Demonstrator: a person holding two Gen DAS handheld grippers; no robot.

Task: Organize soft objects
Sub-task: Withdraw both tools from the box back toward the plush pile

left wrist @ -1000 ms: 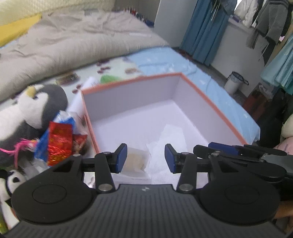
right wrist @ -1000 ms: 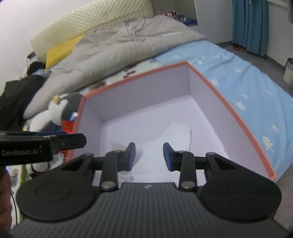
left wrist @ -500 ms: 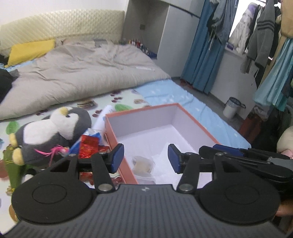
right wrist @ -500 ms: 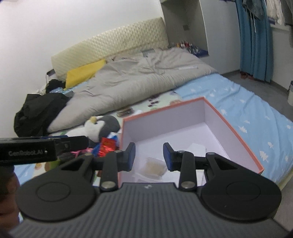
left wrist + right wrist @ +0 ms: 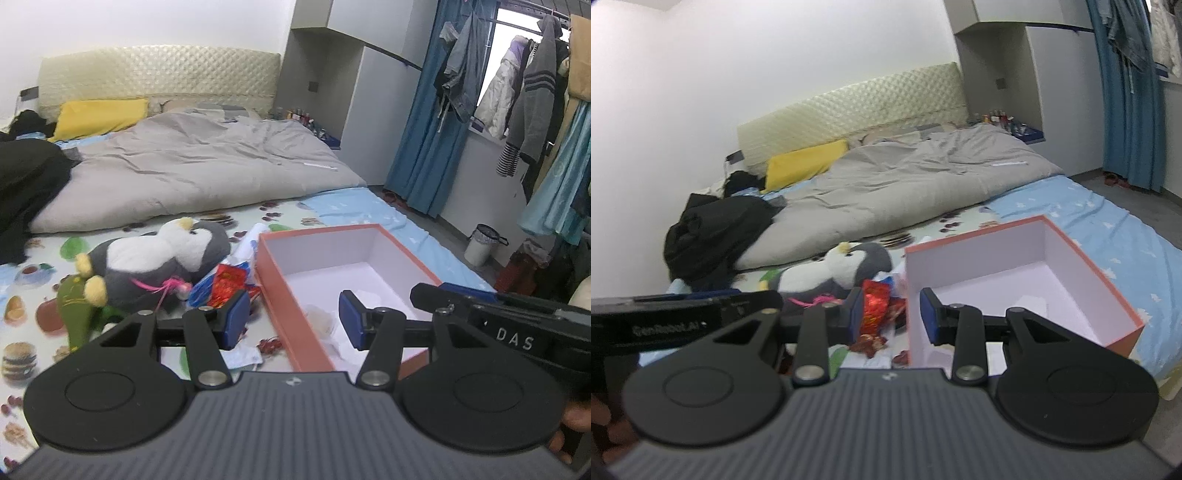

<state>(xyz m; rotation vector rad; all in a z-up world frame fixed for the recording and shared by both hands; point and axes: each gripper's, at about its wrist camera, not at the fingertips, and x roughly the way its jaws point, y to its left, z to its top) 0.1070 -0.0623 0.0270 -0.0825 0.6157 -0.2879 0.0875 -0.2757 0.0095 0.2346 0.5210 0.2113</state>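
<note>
Left gripper: jaws apart, nothing between the blue pads. It hangs above the near end of the box, with the box's near-left wall showing through the gap. The right-hand tool's black body crosses the right edge of this view.

Right gripper: jaws parted to a narrower gap, nothing held. It hangs above the box's near-left corner; that corner and the red wrappers show between the pads.

Box: open-topped, orange outside, white inside, resting on the bed. Inside, near the left gripper's right pad, lie a small clear packet and a white folded cloth, both on the floor of the box and below both grippers.

Just left of the box, on the patterned sheet: a heap of red and blue snack wrappers, touching the box's outer wall or very close to it. Beyond and left of the wrappers lies a plush penguin on its side, grey and white with yellow feet and a pink ribbon. A green plush item lies under its feet.

Farther back: a grey duvet across the bed, a yellow pillow against the quilted headboard, and black clothing at the left.

Right of the bed: blue curtains, hanging garments and a small waste bin on the floor.
</note>
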